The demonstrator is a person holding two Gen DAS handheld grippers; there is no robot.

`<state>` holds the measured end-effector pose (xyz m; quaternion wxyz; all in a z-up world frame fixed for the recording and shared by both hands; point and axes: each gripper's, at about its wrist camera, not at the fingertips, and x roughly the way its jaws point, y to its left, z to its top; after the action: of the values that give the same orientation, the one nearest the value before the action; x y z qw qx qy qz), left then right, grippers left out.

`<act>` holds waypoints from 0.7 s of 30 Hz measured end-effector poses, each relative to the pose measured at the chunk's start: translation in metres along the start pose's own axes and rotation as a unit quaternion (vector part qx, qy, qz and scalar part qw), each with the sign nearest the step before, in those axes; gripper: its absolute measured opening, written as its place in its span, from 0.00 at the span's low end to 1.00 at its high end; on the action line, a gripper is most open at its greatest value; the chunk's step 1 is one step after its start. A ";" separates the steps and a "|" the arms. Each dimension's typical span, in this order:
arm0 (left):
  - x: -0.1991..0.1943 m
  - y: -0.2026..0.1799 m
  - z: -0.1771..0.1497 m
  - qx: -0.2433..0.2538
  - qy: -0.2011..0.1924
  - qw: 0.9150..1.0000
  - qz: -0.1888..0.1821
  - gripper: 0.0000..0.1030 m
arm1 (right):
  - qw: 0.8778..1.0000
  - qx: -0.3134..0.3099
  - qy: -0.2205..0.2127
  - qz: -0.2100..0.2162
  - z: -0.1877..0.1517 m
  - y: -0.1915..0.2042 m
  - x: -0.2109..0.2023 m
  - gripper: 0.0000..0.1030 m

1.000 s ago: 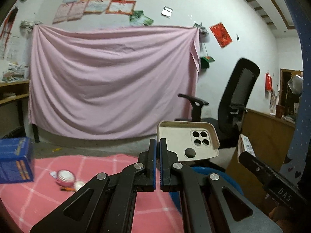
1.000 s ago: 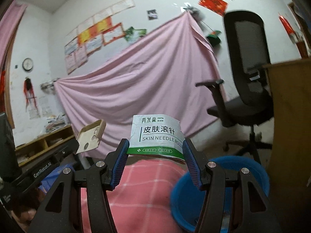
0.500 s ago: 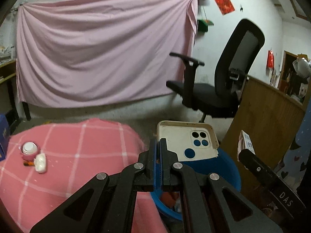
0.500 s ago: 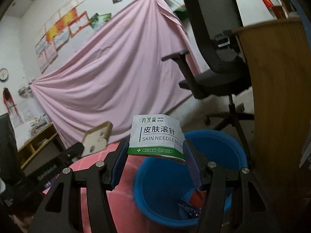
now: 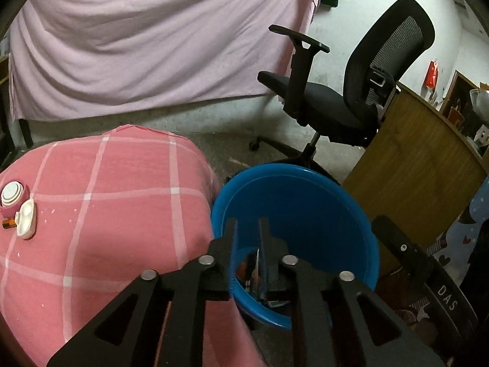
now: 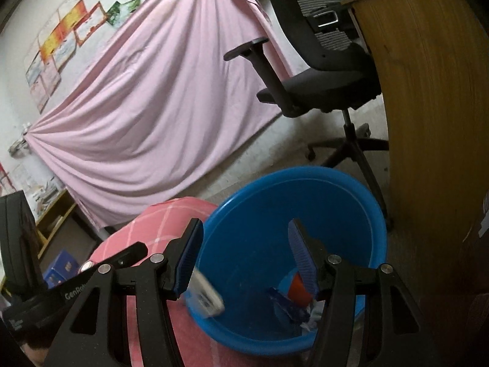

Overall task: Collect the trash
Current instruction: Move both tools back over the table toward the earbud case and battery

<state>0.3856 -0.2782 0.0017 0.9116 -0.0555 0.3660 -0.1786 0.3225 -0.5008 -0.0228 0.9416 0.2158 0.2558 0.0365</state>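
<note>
My left gripper (image 5: 248, 224) hangs over the near side of the blue bucket (image 5: 305, 202). Its jaws are opening, a narrow gap shows, and nothing is pinched between them. My right gripper (image 6: 244, 229) stands open above the same bucket (image 6: 275, 214). A blurred white packet (image 6: 204, 296) is dropping past its left finger into the bucket. A red scrap (image 6: 298, 286) and a blue wrapper (image 6: 287, 305) lie on the bucket's bottom. The beige phone case is not in view.
A table under a pink checked cloth (image 5: 107, 214) touches the bucket's left side. On it sit a small pink-and-white jar (image 5: 12, 197) and a white cap (image 5: 26, 223). A black office chair (image 5: 336, 107) and a wooden desk (image 5: 412, 168) stand behind and to the right.
Both grippers tipped down over the bucket. The phone case has left the left jaws, which have parted. The white packet has slipped out of the right jaws and is falling.
</note>
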 end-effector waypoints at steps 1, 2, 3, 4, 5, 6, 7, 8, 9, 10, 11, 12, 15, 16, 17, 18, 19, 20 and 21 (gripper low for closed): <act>-0.003 0.002 -0.001 -0.002 -0.004 1.000 -0.001 0.17 | 1.000 -0.001 -0.002 0.000 0.000 0.000 -0.001 0.55; -0.006 0.003 -0.001 -0.003 -0.009 1.000 -0.002 0.19 | 1.000 -0.002 -0.003 -0.001 0.000 0.001 -0.001 0.55; -0.007 0.004 -0.001 -0.005 -0.014 1.000 -0.002 0.20 | 1.000 -0.003 -0.004 -0.001 0.001 0.001 -0.001 0.55; -0.010 0.006 -0.001 -0.007 -0.019 1.000 -0.002 0.22 | 1.000 -0.006 -0.006 -0.002 0.001 0.002 -0.002 0.55; -0.012 0.008 -0.001 -0.009 -0.025 1.000 -0.002 0.25 | 1.000 -0.008 -0.007 -0.002 0.001 0.003 -0.002 0.55; -0.016 0.009 -0.002 -0.011 -0.031 0.999 -0.002 0.26 | 1.000 -0.010 -0.010 -0.001 0.001 0.004 -0.004 0.55; -0.021 0.011 -0.002 -0.011 -0.038 0.999 -0.002 0.27 | 1.000 -0.011 -0.014 -0.001 0.002 0.006 -0.005 0.56; -0.024 0.013 -0.002 -0.010 -0.044 0.999 -0.001 0.28 | 1.000 -0.011 -0.018 0.000 0.003 0.007 -0.006 0.56; -0.029 0.015 -0.002 -0.009 -0.050 0.999 0.000 0.28 | 1.000 -0.010 -0.024 0.002 0.005 0.009 -0.009 0.57; -0.035 0.017 -0.002 -0.007 -0.058 0.998 0.002 0.30 | 0.999 -0.008 -0.031 0.005 0.007 0.011 -0.011 0.57; -0.040 0.020 -0.003 -0.007 -0.065 0.998 0.004 0.33 | 0.999 -0.007 -0.038 0.007 0.009 0.013 -0.012 0.58; -0.045 0.023 -0.002 -0.008 -0.073 0.997 0.005 0.35 | 0.999 -0.008 -0.045 0.010 0.011 0.017 -0.014 0.59; -0.063 0.036 0.000 -0.016 -0.101 0.995 0.008 0.44 | 0.998 -0.020 -0.062 0.017 0.014 0.030 -0.019 0.63; -0.071 0.041 0.001 -0.020 -0.111 0.994 0.009 0.48 | 0.997 -0.026 -0.067 0.019 0.015 0.035 -0.020 0.65; -0.078 0.046 0.001 -0.023 -0.121 0.992 0.012 0.53 | 0.997 -0.032 -0.071 0.021 0.016 0.040 -0.021 0.66; -0.085 0.051 0.001 -0.026 -0.130 0.991 0.014 0.54 | 0.996 -0.038 -0.077 0.023 0.017 0.044 -0.023 0.69; -0.090 0.055 0.001 -0.027 -0.138 0.990 0.016 0.55 | 0.995 -0.045 -0.084 0.026 0.017 0.050 -0.025 0.73; -0.097 0.060 0.001 -0.027 -0.145 0.989 0.018 0.60 | 0.994 -0.052 -0.092 0.029 0.017 0.056 -0.026 0.75; -0.101 0.063 0.002 -0.026 -0.150 0.988 0.021 0.64 | 0.993 -0.059 -0.099 0.031 0.017 0.061 -0.028 0.78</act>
<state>0.3373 -0.1824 0.0534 0.9579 -0.0980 0.2310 -0.1398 0.3091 -0.4570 0.0291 0.9718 0.1698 0.1523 0.0590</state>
